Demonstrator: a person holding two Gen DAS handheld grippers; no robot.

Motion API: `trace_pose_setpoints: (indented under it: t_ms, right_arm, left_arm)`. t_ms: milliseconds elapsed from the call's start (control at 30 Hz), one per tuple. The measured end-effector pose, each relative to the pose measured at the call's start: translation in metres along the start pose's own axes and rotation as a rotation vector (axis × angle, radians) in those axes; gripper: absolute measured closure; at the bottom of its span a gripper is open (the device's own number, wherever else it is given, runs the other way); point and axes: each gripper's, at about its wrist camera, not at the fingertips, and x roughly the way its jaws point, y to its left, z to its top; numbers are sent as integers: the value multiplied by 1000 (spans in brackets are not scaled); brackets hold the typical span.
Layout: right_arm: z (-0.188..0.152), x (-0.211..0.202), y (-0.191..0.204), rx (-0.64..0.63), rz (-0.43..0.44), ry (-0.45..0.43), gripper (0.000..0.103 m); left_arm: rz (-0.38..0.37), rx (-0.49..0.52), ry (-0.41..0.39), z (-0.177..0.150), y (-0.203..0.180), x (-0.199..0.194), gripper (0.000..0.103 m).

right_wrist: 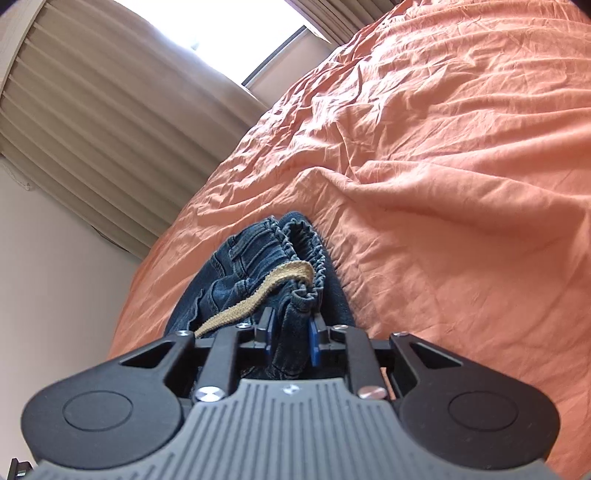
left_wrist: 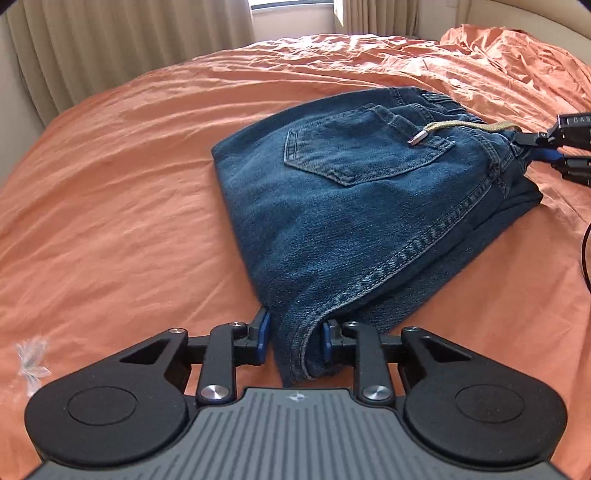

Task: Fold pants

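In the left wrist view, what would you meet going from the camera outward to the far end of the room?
Left tool with jeans fabric between its fingers → folded jeans → back pocket → elastic waistband → bare orange bedsheet → curtains and window.

Bed covered by orange sheet (left_wrist: pixel 147 166), heavily creased; bunched into a rumpled mound at far right corner (left_wrist: pixel 517 55). Beige pleated curtains (left_wrist: pixel 110 48) hang behind the bed. Window (right_wrist: pixel 236 33) between curtain panels, bright daylight (overexposed, nothing visible outside). Plain pale wall (right_wrist: pixel 55 277) below the curtain in right wrist view. Small clear crinkled scrap (left_wrist: pixel 31 360) on sheet, near left edge.
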Motion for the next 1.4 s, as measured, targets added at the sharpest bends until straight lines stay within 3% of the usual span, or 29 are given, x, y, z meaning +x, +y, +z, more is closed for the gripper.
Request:
trace_pose_setpoints:
  t_ms: [100, 267, 400, 667, 700, 733, 833, 933, 1000, 1033, 1100, 1267, 1400]
  right_arm:
    - [7, -9, 11, -38, 39, -6, 93]
    - [0, 5, -8, 41, -76, 65, 96]
    - [-7, 9, -22, 85, -115, 89, 97]
    - [-12, 11, -17, -1, -157, 107, 96]
    - [-12, 11, -16, -21, -162, 115, 96]
    - [-11, 11, -13, -42, -172, 119, 96]
    - [-13, 8, -10, -82, -185, 117, 95]
    - [-15, 4, -6, -121, -205, 119, 94]
    - [-16, -1, -6, -143, -244, 135, 97]
    - [-16, -3, -7, -148, -259, 144, 103]
    - [-18, -8, -14, -152, -305, 159, 103]
    - [-12, -27, -19, -76, -169, 124, 102]
    - [-6, -31, -18, -18, -67, 102, 66]
  left_arm:
    - [53, 157, -13, 8, -7, -23, 83]
    - [104, 372, 58, -8, -29, -4, 83]
    - [119, 399, 70, -22, -38, 9, 83]
    - [52, 173, 88, -27, -11, -3, 85]
    - [48, 153, 116, -31, -7, -2, 102]
    - [59, 139, 160, -35, -5, 2, 102]
    - [93, 114, 156, -43, 2, -1, 103]
    - [75, 83, 129, -40, 8, -16, 103]
    - [78, 77, 104, -36, 9, -26, 97]
    - [77, 62, 90, -33, 11, -30, 94]
    - [52, -2, 69, -26, 19, -36, 86]
    - [-8, -249, -9, -8, 46, -47, 65]
    - [-76, -445, -91, 7, 71, -43, 43]
